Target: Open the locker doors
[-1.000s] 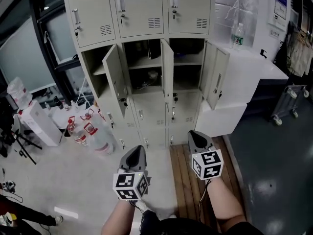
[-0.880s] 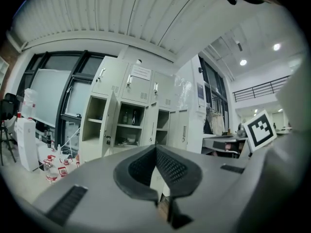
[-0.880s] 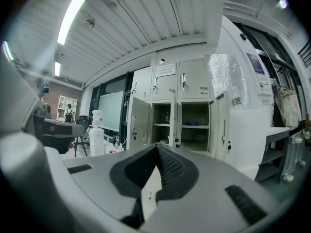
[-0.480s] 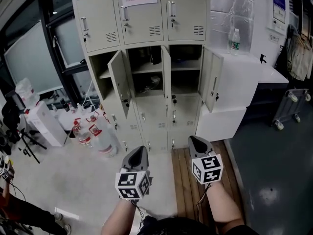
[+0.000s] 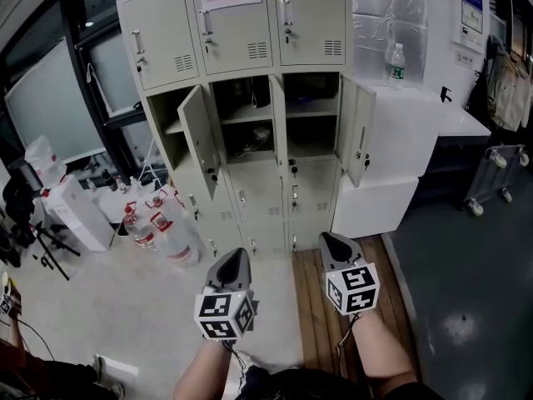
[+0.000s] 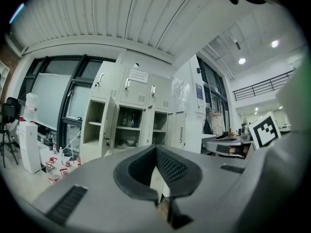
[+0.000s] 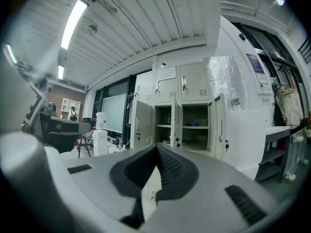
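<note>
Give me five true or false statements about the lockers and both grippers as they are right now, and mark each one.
1. The top-row locker doors are all shut. True.
2. Every door in the row below them is shut too. False: the three middle-row doors stand open.
3. A bottle stands on the white cabinet right of the lockers. True.
4. The right gripper grips a door handle. False: it is shut on nothing, well short of the lockers.
5. The left gripper is wide open. False: it is shut and empty.
</note>
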Motion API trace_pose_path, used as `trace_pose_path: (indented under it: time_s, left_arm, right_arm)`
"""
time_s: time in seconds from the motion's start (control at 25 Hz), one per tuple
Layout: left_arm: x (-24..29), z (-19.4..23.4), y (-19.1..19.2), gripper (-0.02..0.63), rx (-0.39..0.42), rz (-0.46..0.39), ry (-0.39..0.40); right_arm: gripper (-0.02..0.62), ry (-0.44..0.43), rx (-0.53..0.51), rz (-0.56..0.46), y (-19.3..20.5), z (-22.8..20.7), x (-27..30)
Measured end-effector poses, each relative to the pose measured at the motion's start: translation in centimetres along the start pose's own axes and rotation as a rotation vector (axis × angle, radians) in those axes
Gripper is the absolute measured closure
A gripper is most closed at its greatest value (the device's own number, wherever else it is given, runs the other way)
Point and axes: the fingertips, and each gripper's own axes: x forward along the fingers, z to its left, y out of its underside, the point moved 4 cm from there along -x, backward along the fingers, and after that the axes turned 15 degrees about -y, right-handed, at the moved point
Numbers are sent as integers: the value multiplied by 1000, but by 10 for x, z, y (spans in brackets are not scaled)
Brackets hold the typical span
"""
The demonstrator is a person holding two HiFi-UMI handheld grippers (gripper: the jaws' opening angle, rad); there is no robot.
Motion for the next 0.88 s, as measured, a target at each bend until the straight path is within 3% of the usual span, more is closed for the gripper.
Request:
trace_pose_path:
  time_s: [0.88]
  left_arm:
    - [0, -1, 1, 606, 22, 13, -6]
  right_arm:
    - [595, -14, 22, -6, 5, -1, 4]
